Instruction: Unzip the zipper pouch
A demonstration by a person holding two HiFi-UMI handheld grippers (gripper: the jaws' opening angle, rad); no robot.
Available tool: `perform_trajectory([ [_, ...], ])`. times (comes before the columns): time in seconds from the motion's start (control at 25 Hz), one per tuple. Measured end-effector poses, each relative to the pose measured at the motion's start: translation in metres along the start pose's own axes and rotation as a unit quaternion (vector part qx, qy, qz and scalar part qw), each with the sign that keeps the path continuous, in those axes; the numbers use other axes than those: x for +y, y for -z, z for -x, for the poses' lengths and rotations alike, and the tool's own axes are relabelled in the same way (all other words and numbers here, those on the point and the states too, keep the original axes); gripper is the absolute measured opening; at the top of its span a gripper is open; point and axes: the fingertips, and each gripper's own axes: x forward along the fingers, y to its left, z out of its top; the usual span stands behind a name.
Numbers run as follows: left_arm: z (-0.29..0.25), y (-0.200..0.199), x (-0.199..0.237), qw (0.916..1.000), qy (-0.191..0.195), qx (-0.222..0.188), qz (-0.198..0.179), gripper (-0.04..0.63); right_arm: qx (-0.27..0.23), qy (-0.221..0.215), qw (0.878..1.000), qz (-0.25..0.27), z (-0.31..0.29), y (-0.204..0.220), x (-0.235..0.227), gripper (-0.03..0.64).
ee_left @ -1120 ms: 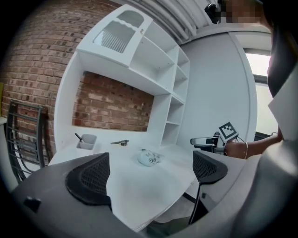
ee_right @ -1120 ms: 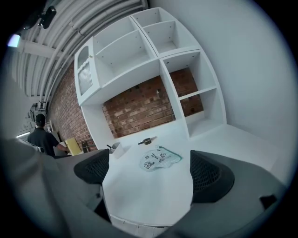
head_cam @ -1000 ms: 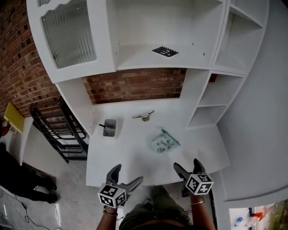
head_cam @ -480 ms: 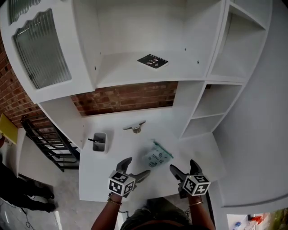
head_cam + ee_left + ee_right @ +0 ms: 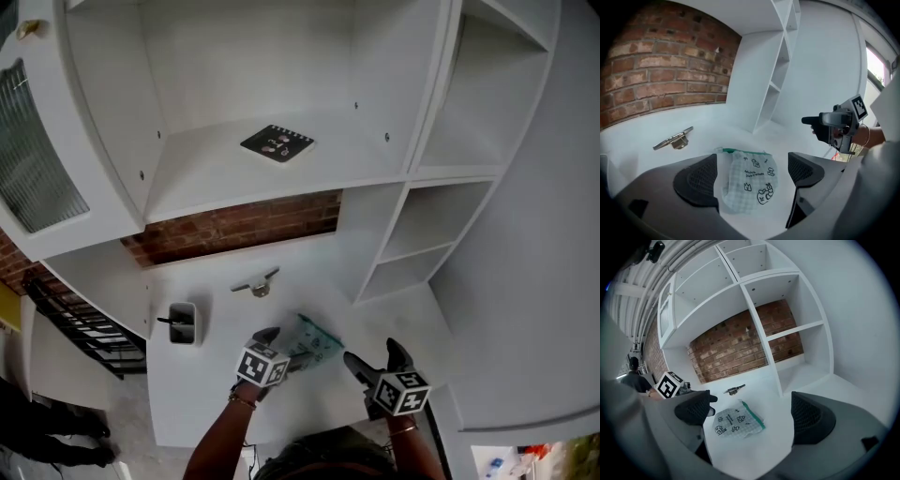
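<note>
Forearms enter from the lower edge of the head view, both over the front edge of the white tabletop [image 5: 187,384]. Left tongs [image 5: 287,347] tilt downward at the zipper pouch [image 5: 315,341]. Their jaws have just been closing a little yet stand wide apart, with the pouch lying between them and the pads not pressing it. Right tongs [image 5: 371,353] sit to the right of the pouch, apart from it and nearer level, jaws wide apart with nothing gripped.

Room: the pouch lies flat near the tabletop's front middle. Bare surface separates it from a metal hinge piece [image 5: 256,285] farther back and a small grey holder [image 5: 181,322] to the left. Brick wall [image 5: 234,225] closes the back; a white shelf upright [image 5: 370,234] closes the right.

Materials: the pouch is soft, white with a fine check and small black drawings, and has a green zipper strip along the edge away from the left tongs. Jaw pads are dark and finely ribbed. The tabletop is smooth, matte white.
</note>
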Motion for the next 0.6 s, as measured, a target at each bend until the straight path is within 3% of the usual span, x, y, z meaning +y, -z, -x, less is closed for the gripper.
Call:
perform_trajectory([
  [0.36, -0.071, 0.018, 0.019, 0.9942, 0.030, 0.101, 0.022, 0.422, 0.010, -0.014, 1.000, -0.007, -0.014, 0.003, -0.008, 0.535],
  [0.6, -0.089, 0.018, 0.027, 0.9893, 0.039, 0.133, 0.045, 0.396, 0.017, -0.013, 1.000, 0.007, -0.020, 0.004, -0.014, 0.534],
])
